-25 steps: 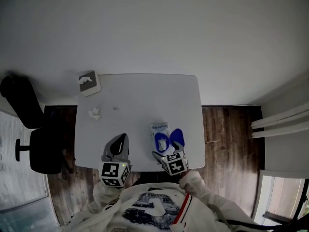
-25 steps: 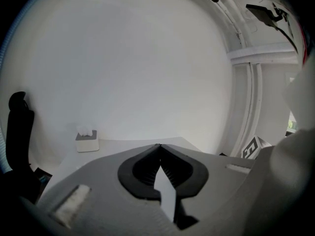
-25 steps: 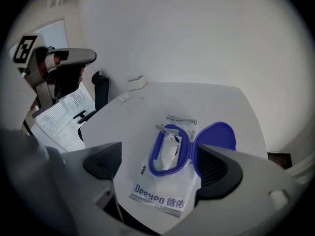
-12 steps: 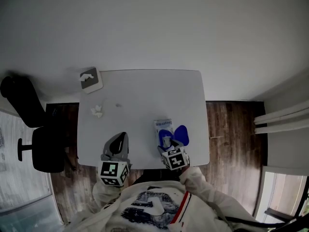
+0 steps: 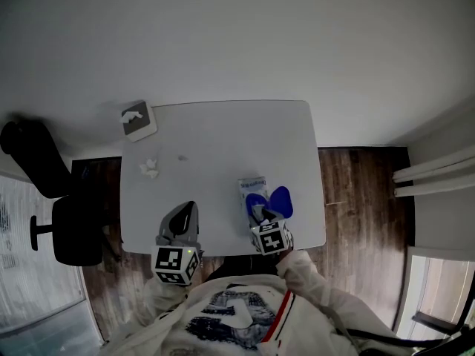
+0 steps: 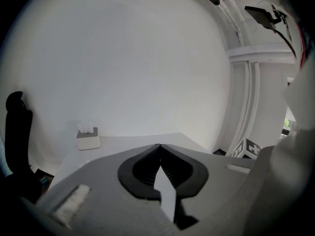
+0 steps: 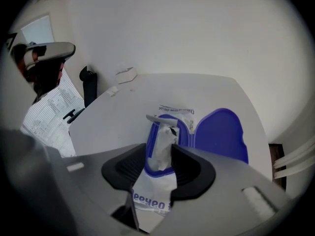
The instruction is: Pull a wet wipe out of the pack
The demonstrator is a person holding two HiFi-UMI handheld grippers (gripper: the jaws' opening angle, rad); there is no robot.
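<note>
The wet wipe pack (image 5: 251,187) lies on the white table (image 5: 215,143) near its front right, its blue lid (image 5: 281,201) flipped open to the right. In the right gripper view a white wipe (image 7: 161,140) stands up out of the pack's blue-rimmed opening (image 7: 174,113), beside the lid (image 7: 221,131). My right gripper (image 7: 160,154) points steeply down over the opening, its jaws closing on either side of the wipe with a sliver of gap left. My left gripper (image 5: 185,217) hovers at the table's front left, shut with nothing in it (image 6: 158,149).
A grey tissue box (image 5: 139,122) sits at the table's far left corner, also seen in the left gripper view (image 6: 87,137). A crumpled white tissue (image 5: 150,169) lies near the left edge. A black office chair (image 5: 52,199) stands left of the table on the wood floor.
My right gripper has edged forward over the pack's opening and its jaws have narrowed around the wipe. The left gripper has stayed put.
</note>
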